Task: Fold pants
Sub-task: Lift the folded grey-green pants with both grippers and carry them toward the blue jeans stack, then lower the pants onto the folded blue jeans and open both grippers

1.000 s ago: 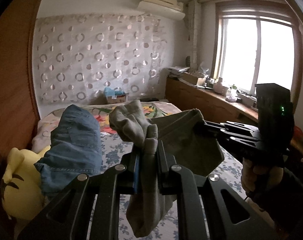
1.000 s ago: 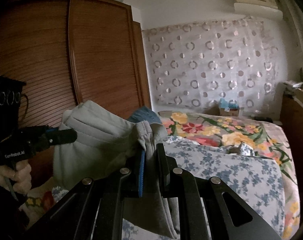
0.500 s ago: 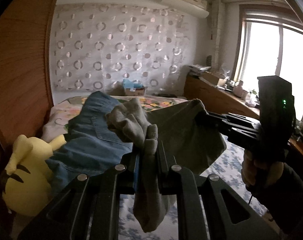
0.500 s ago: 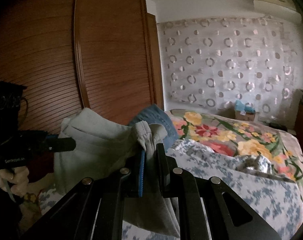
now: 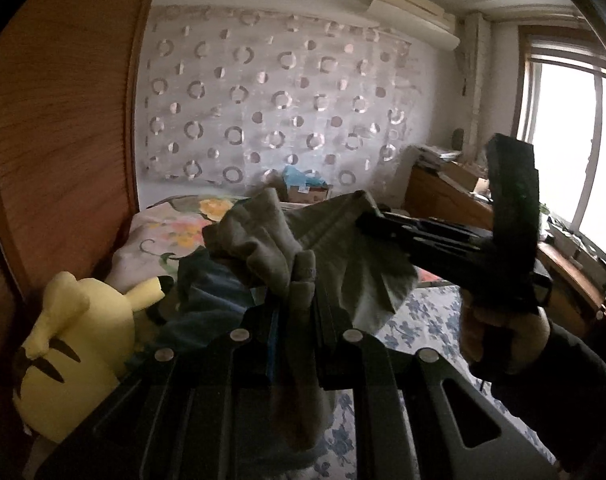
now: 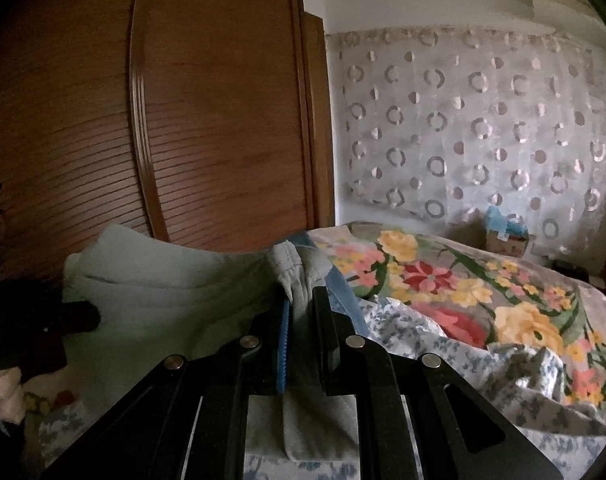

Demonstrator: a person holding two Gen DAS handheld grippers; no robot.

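Observation:
Grey-green pants (image 5: 335,248) hang stretched in the air between my two grippers above the bed. My left gripper (image 5: 297,308) is shut on a bunched grey fold, and cloth dangles below its fingers. In the left wrist view my right gripper (image 5: 367,220) pinches the far corner, held by a hand (image 5: 499,332) in a dark sleeve. In the right wrist view my right gripper (image 6: 303,300) is shut on the pants (image 6: 175,284), and my left gripper (image 6: 91,312) grips their far left edge. Part of the cloth is hidden behind the fingers.
Blue jeans (image 5: 211,296) lie under the pants beside a yellow plush toy (image 5: 79,352). A floral quilt (image 6: 463,292) and blue-flowered sheet (image 6: 415,336) cover the bed. A wooden wardrobe (image 6: 207,120) stands close on the left. A wooden desk (image 5: 455,196) runs under the window.
Both grippers have swung left with the pants still held between them. The wardrobe and plush toy now fill more of the views, and the jeans sit lower behind the cloth.

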